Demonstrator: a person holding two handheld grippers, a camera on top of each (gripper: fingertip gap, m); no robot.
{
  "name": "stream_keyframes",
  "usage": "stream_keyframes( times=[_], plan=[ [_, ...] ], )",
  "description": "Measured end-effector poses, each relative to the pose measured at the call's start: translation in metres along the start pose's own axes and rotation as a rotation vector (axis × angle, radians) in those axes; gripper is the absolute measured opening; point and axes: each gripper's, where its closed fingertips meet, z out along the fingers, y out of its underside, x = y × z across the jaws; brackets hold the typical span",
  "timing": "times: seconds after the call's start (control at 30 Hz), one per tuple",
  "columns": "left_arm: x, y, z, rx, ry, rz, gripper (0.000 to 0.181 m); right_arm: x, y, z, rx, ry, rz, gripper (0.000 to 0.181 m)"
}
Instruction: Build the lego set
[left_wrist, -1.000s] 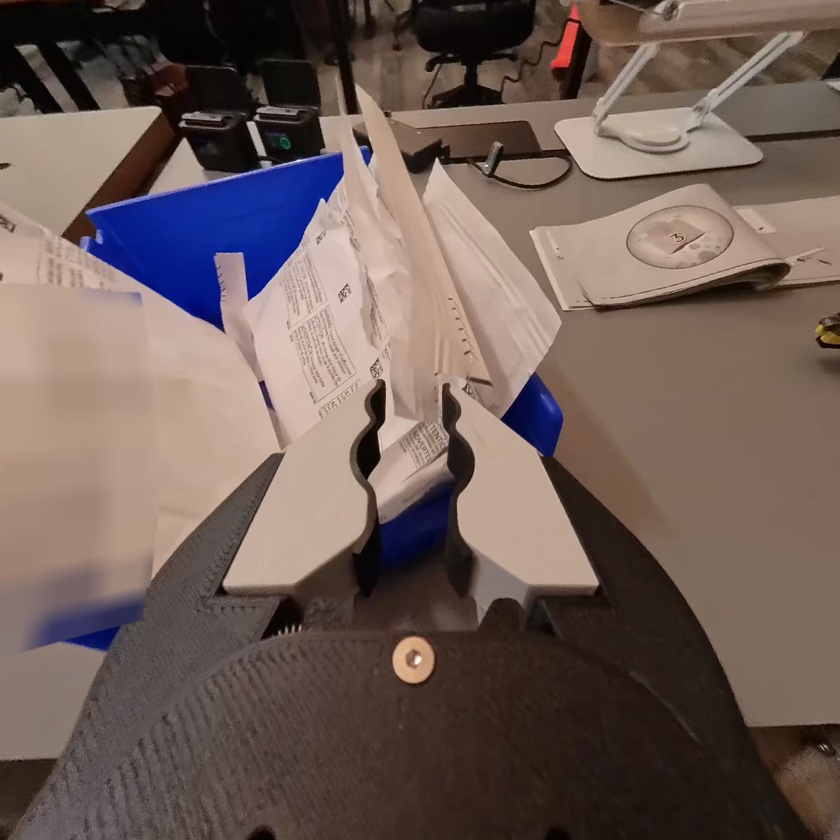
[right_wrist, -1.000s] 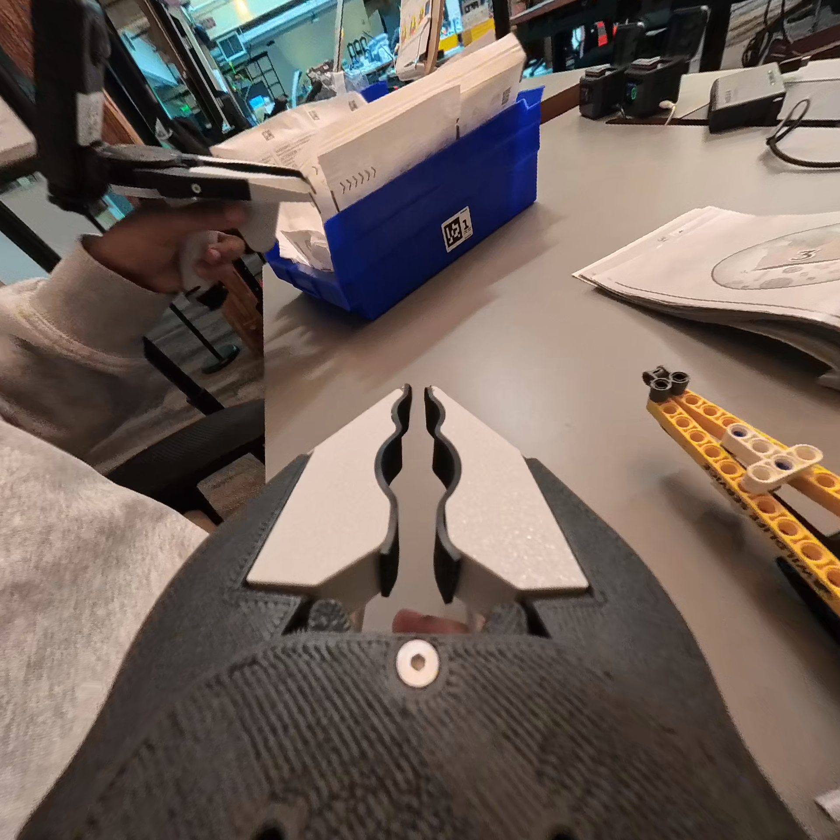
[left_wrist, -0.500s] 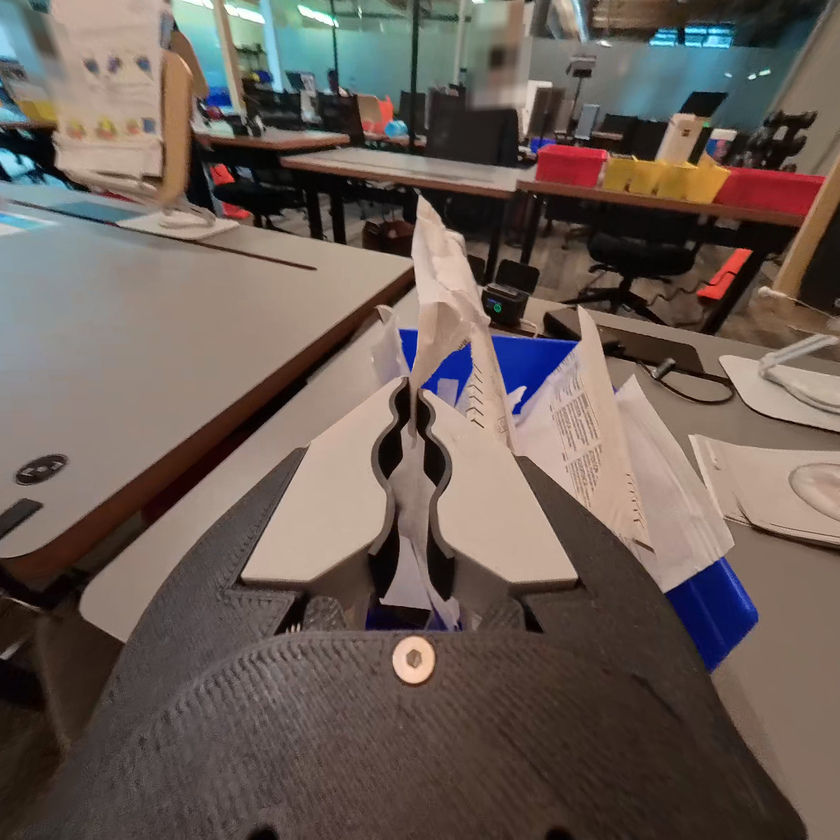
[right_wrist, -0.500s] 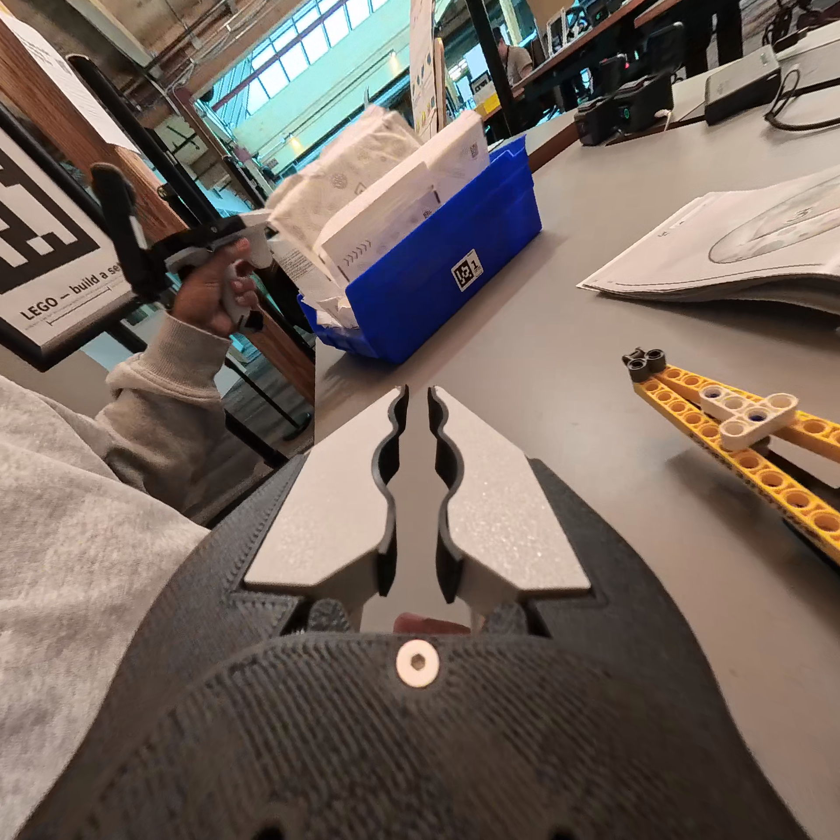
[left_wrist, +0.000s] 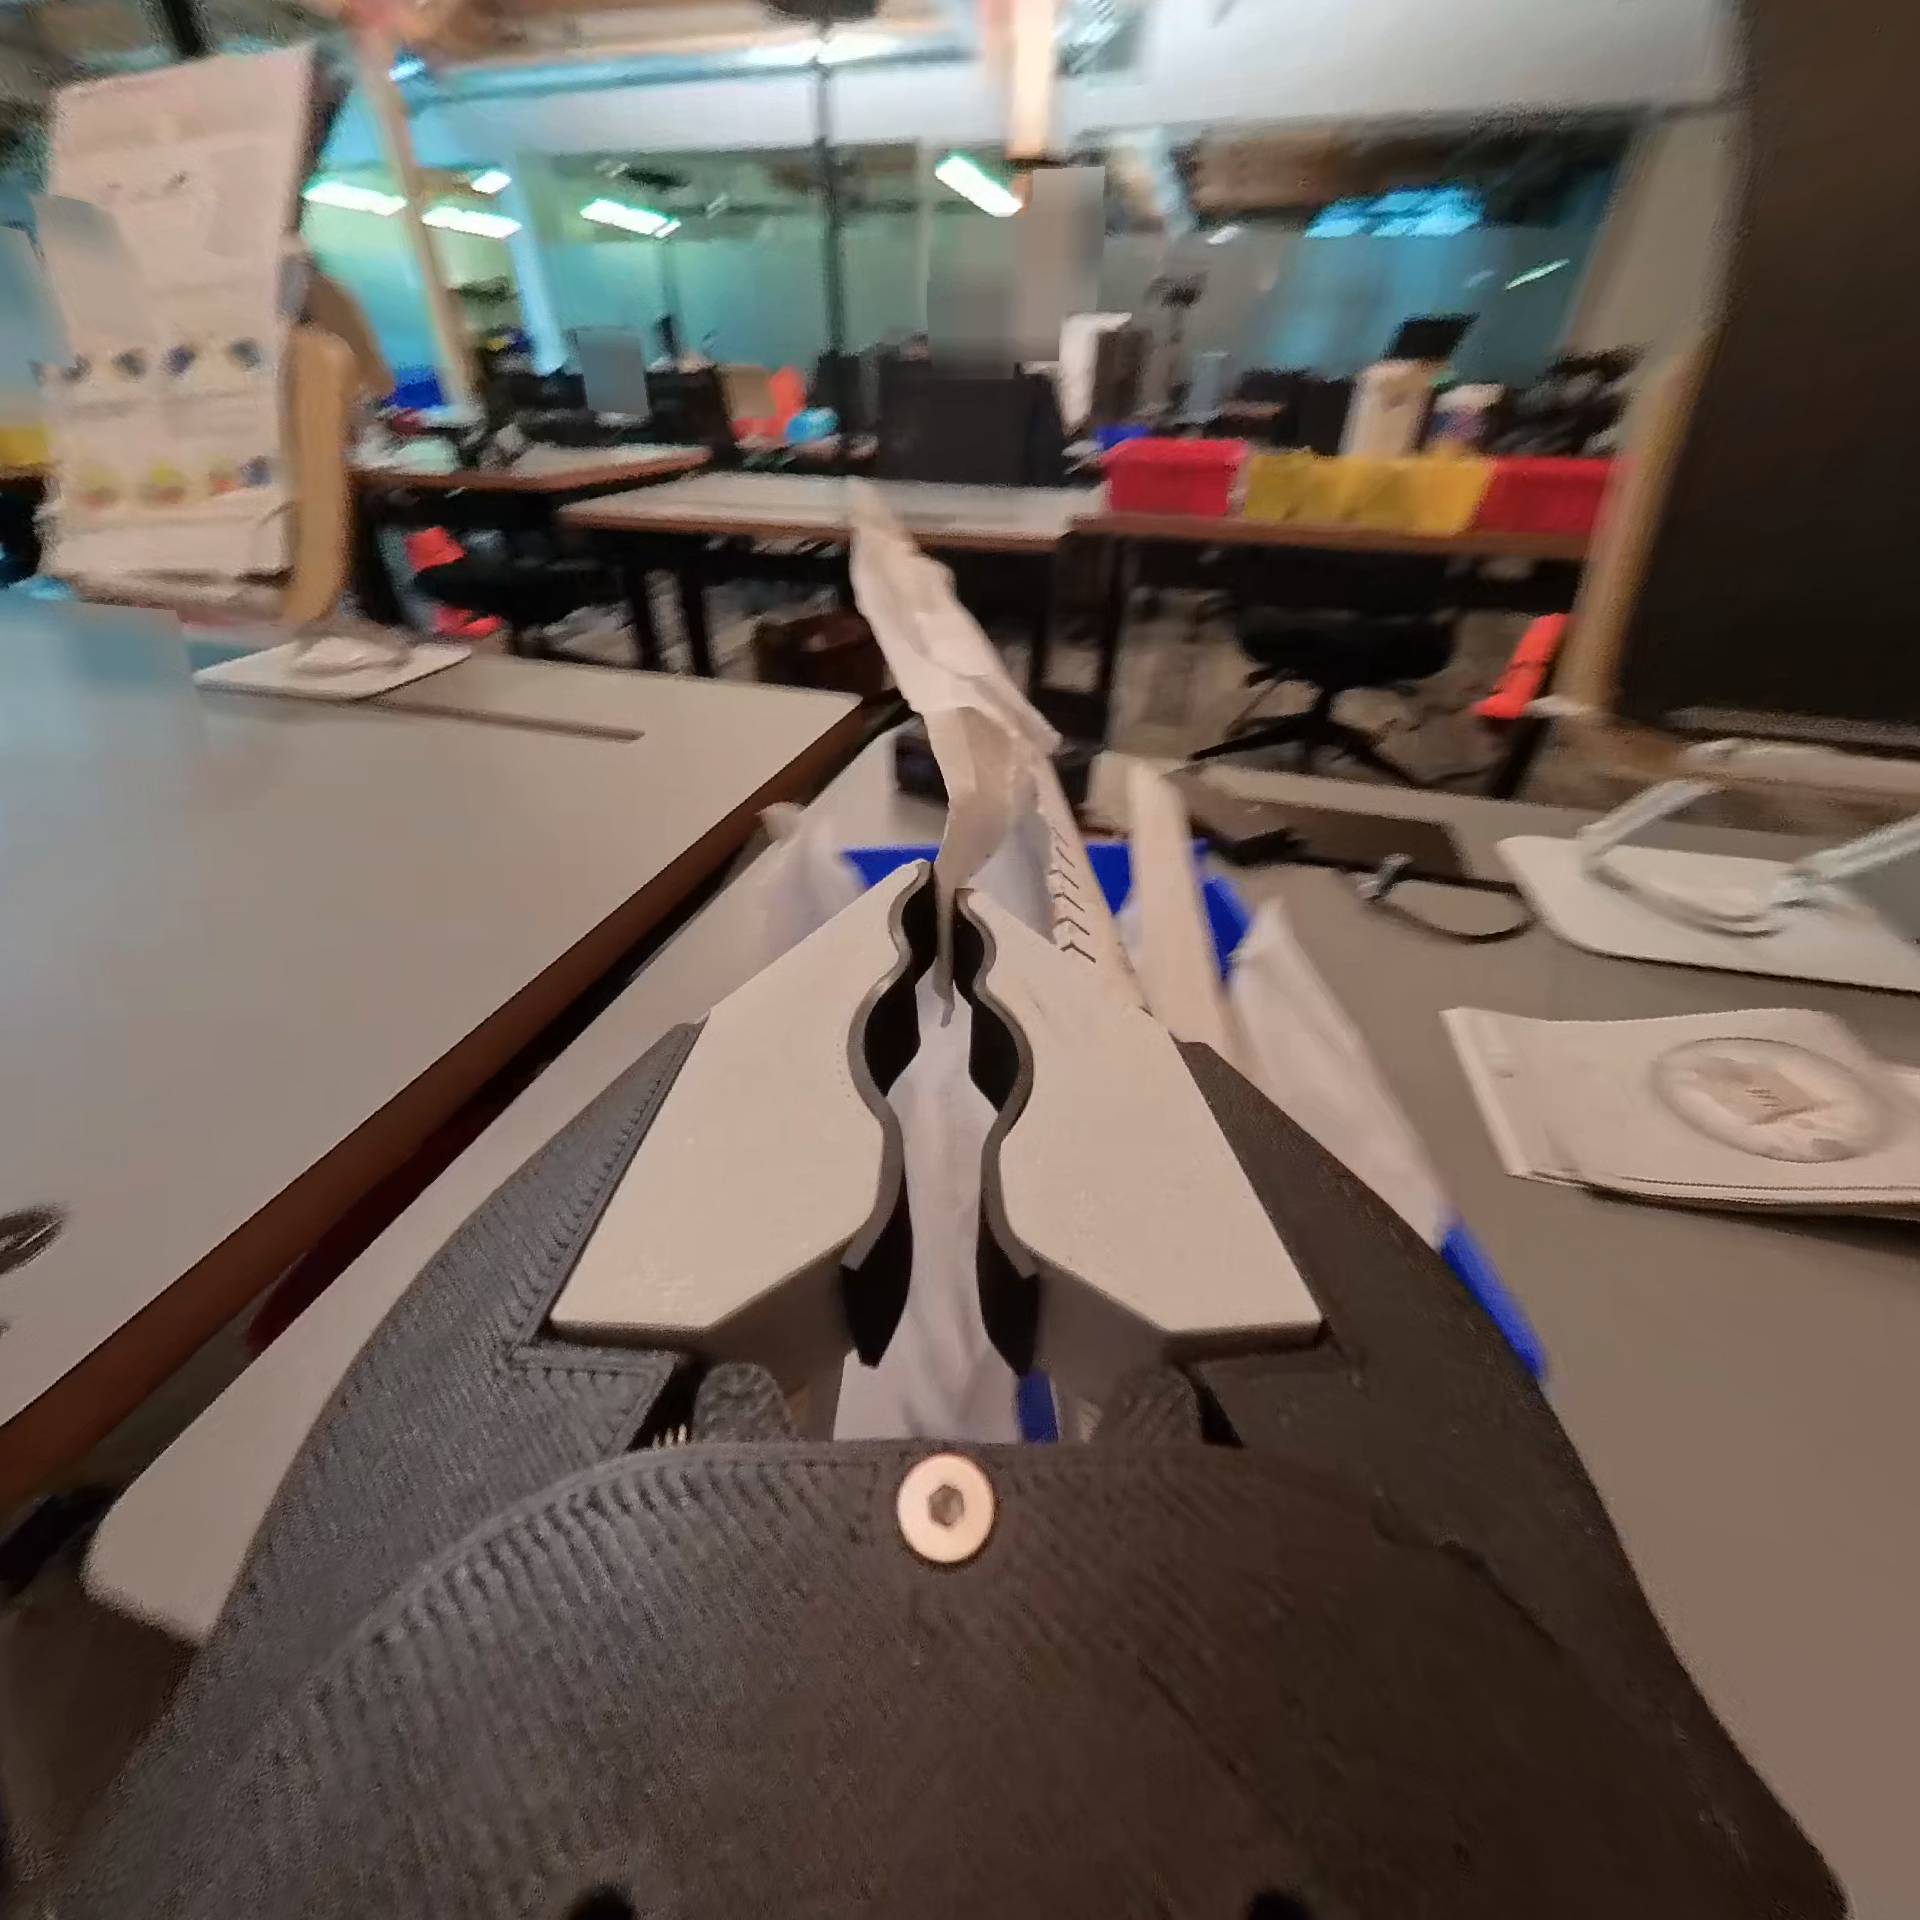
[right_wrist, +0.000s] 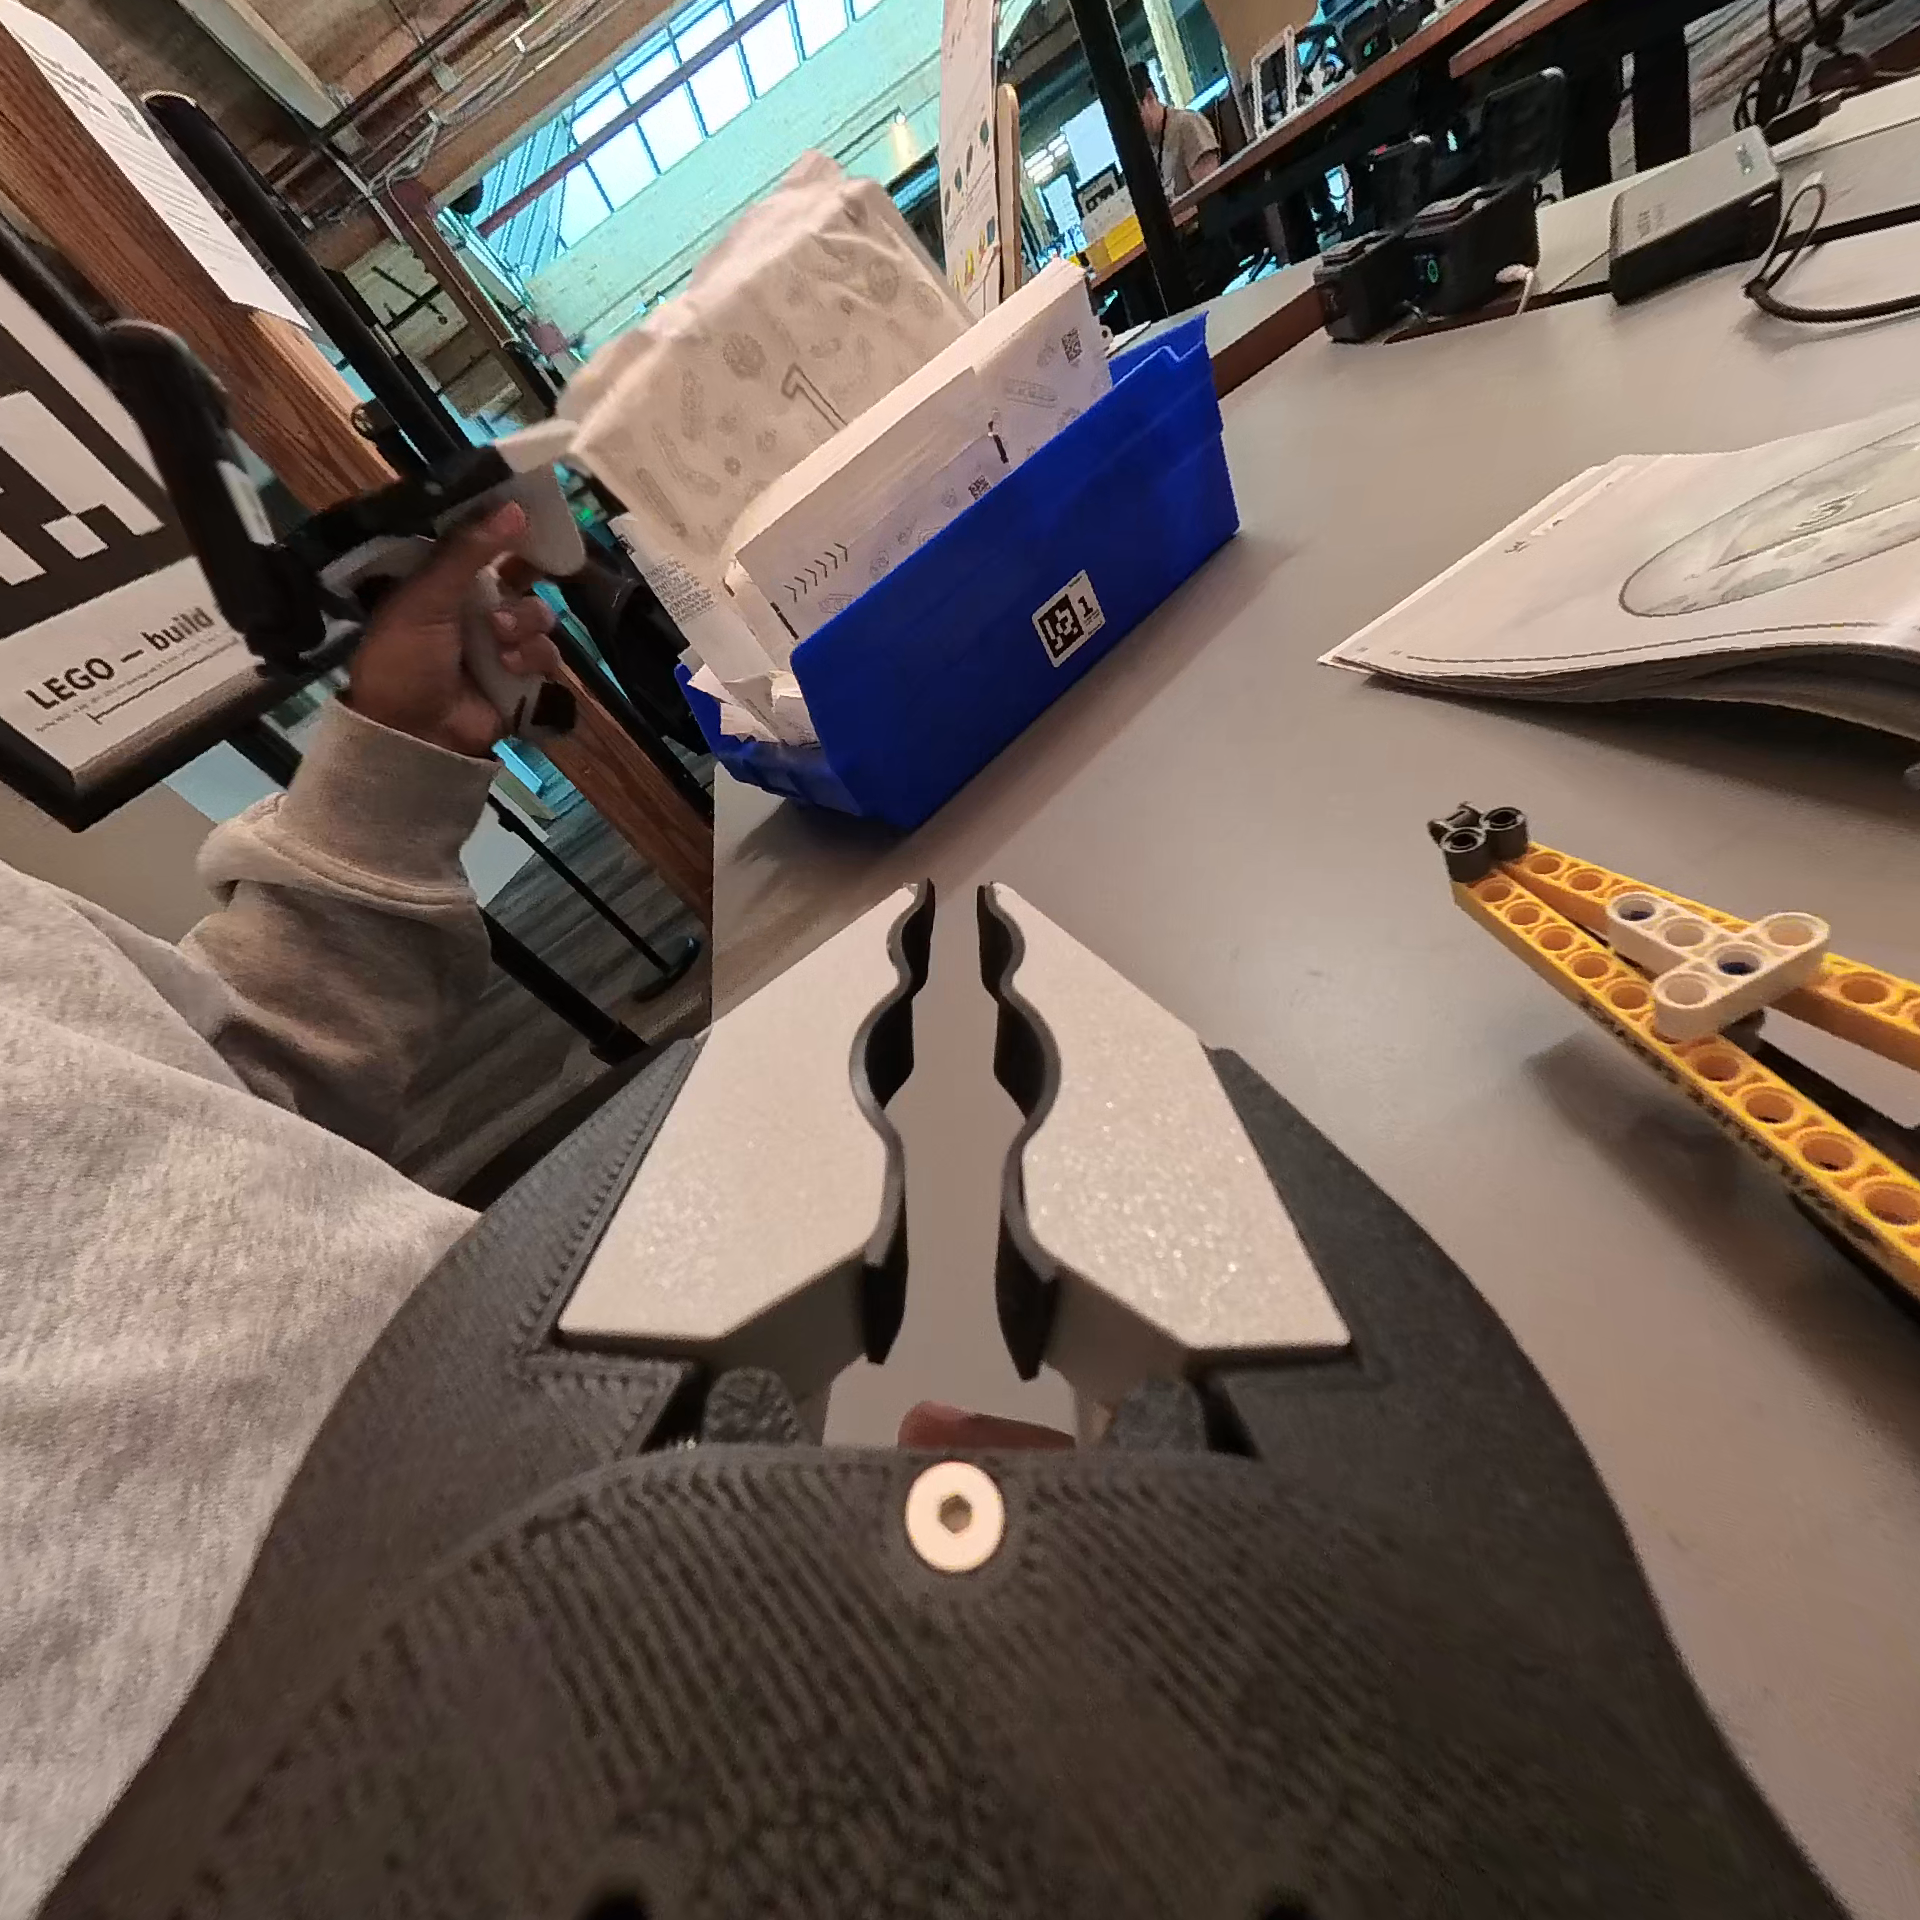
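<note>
Left gripper: fingers clenched on the edge of a white paper bag, pinched at the tips, the bag standing up toward 12 o'clock and hanging down between the fingers. Seen from the right wrist view, held up above the near end of the blue bin, bag clear of the other bags packed upright in the bin.

Right gripper: fingers nearly together with a narrow slit between the tips, grasping nothing, hovering low over the grey bench. Bare bench straight ahead at 12 o'clock as far as the bin; bench edge dropping off at 9 to 10 o'clock.

Part-built lego piece of yellow beams with a white T-shaped part on top, lying on the bench at 3 o'clock, near the right fingers but apart. Open instruction booklet at 1 to 2 o'clock beyond it. Black boxes and a cable at the far bench edge.
</note>
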Motion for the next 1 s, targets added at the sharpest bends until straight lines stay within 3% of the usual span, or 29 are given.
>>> stream_keyframes(
  times=[0.07, 0.17, 0.23, 0.27, 0.33, 0.43, 0.73, 1.0],
  plan=[
    [0.014, -0.011, -0.004, 0.027, 0.040, 0.021, 0.000, 0.000, 0.000, 0.000, -0.002, 0.000, 0.001, 0.006],
    [-0.001, -0.018, -0.002, 0.037, -0.027, 0.039, 0.000, -0.001, 0.000, 0.000, -0.003, -0.003, -0.001, 0.006],
    [0.021, -0.033, -0.010, 0.074, 0.059, 0.028, 0.000, -0.001, 0.000, 0.000, 0.001, -0.002, -0.007, 0.006],
    [0.021, -0.037, -0.012, 0.090, 0.023, 0.081, 0.000, -0.001, 0.000, 0.000, 0.003, 0.000, -0.006, 0.006],
    [0.012, -0.034, -0.007, 0.076, -0.049, 0.149, 0.000, 0.000, 0.000, 0.000, 0.002, 0.000, 0.000, 0.006],
    [0.022, -0.033, -0.007, 0.065, 0.061, 0.031, 0.000, -0.002, 0.000, -0.001, 0.001, -0.009, -0.001, 0.006],
    [-0.003, -0.025, 0.003, 0.048, 0.002, 0.002, 0.000, -0.002, 0.000, -0.001, 0.005, -0.011, 0.007, 0.006],
    [-0.021, -0.051, 0.040, 0.015, 0.098, 0.130, 0.000, -0.003, 0.001, 0.000, -0.005, -0.014, 0.005, 0.006]
  ],
)
